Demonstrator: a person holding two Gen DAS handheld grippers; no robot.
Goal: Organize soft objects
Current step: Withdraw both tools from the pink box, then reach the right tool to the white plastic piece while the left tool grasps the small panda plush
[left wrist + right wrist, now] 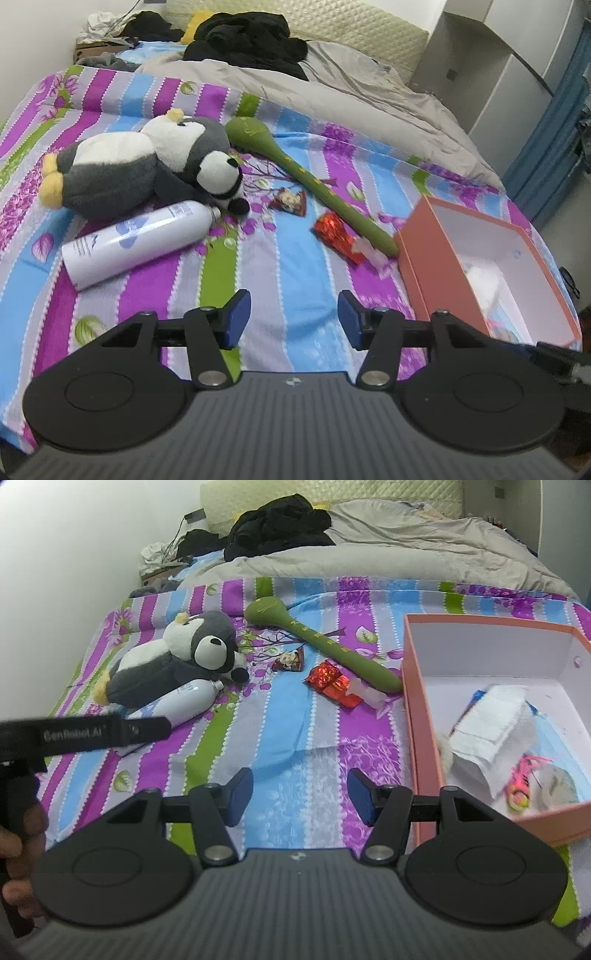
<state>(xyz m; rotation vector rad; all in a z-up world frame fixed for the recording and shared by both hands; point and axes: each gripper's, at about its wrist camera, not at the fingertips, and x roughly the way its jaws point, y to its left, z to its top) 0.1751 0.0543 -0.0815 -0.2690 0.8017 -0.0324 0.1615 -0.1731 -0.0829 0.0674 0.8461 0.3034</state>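
Note:
A grey and white plush penguin [147, 166] [177, 661] lies on the striped bedspread, far left. A green soft club-shaped toy [314, 181] [325, 642] lies diagonally toward a pink open box [436, 266] [417, 716]. The box holds a white folded cloth [487, 731] and a small pink toy [521, 779]. My left gripper [293, 319] is open and empty above the bedspread, near the box. My right gripper [301, 795] is open and empty, just left of the box.
A white spray bottle [136, 240] [184, 701] lies in front of the penguin. A red foil packet [336, 236] [332, 683] and a small dark packet [290, 201] [290, 661] lie mid-bed. A grey duvet [332, 96] and black clothes [251, 33] lie behind.

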